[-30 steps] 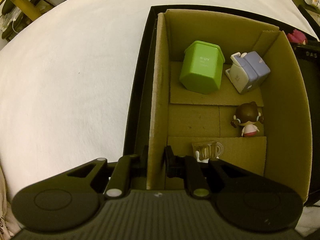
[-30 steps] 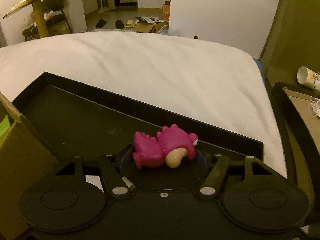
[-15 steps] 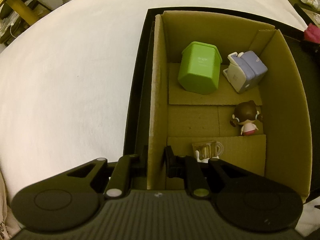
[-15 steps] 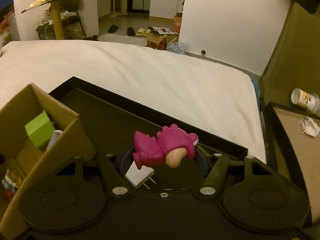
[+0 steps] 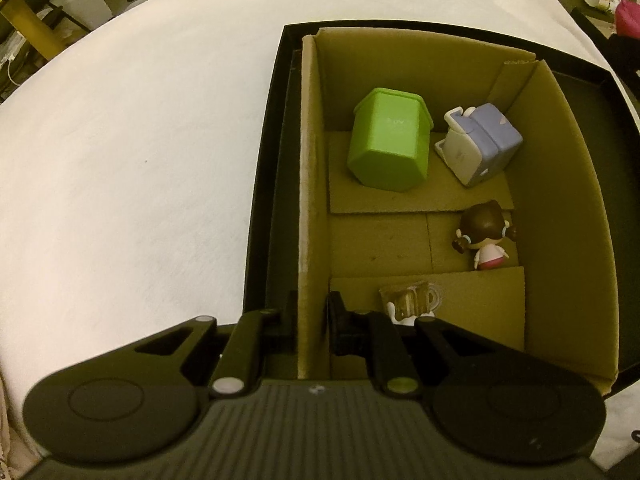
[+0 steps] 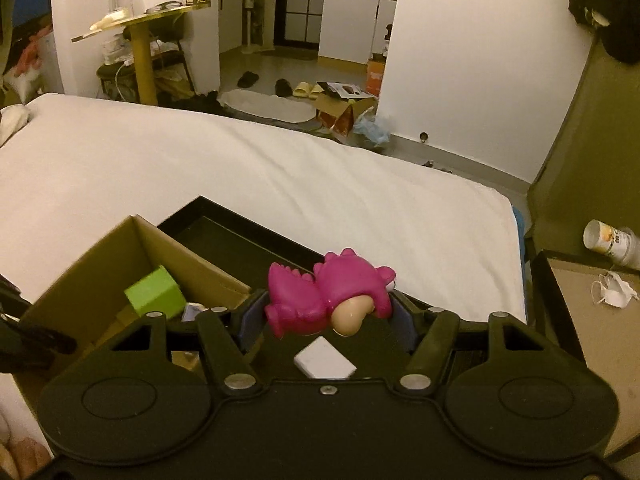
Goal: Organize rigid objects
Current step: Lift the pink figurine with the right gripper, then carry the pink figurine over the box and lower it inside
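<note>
Whereas a second ago the right tongs [image 6: 328,312] held the pink toy [image 6: 320,300] low over the black tray [image 6: 240,232], they now carry it, clamped, higher beside the cardboard box [image 5: 560,200]; left tongs [image 5: 312,312] stay pinched on its wall. Deposit appears imminent.

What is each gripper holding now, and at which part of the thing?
The right gripper holds the pink toy figure by its two ends. The left gripper pinches the left wall of the cardboard box, near the near corner.
</note>
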Motion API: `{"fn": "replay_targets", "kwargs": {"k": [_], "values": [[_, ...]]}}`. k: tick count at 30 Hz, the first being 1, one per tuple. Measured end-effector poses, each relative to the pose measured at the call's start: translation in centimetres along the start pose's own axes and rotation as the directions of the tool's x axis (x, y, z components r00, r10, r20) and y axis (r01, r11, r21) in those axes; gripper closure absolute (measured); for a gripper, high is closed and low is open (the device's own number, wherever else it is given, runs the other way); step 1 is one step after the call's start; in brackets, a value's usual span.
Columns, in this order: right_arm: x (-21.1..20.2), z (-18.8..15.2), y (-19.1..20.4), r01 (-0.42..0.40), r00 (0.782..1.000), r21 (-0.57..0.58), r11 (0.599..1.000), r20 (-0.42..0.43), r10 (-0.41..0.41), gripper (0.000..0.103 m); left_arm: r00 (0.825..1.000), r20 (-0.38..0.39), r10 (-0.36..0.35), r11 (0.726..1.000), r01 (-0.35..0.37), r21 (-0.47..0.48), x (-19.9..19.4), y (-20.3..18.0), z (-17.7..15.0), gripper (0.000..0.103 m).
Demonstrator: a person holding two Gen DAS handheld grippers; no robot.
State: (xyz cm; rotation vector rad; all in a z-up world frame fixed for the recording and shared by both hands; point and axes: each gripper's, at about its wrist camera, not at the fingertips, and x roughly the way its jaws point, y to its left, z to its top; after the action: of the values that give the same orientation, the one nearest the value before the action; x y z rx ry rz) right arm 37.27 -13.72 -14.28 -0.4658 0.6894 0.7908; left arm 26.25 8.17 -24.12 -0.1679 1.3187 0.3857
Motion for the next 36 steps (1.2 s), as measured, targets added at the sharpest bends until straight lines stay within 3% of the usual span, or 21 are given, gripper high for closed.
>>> {"fn": "replay_targets", "kwargs": {"k": [18, 26, 36], "values": [[-0.6, 1.2, 4.4, -0.078, 0.997, -0.064, 0.995, -0.026, 0.076, 0.040, 0.996, 0.030, -0.082, 0.997, 0.082, -0.004, -0.1, 1.4, -0.4, 0.091], [0.3, 1.7, 7.6, -0.174, 0.983, -0.115, 0.978, -0.086, 0.164, 0.040, 0.992, 0.042, -0.121, 0.993, 0.121, -0.006, -0.4, 2.0, -0.8, 0.092], [1.4, 0.9, 9.8, -0.228, 0.966, -0.120, 0.966, -0.155, 0.209, 0.040, 0.987, 0.060, -0.149, 0.989, 0.149, -0.004, -0.5, 2.7, -1.1, 0.091]]}}
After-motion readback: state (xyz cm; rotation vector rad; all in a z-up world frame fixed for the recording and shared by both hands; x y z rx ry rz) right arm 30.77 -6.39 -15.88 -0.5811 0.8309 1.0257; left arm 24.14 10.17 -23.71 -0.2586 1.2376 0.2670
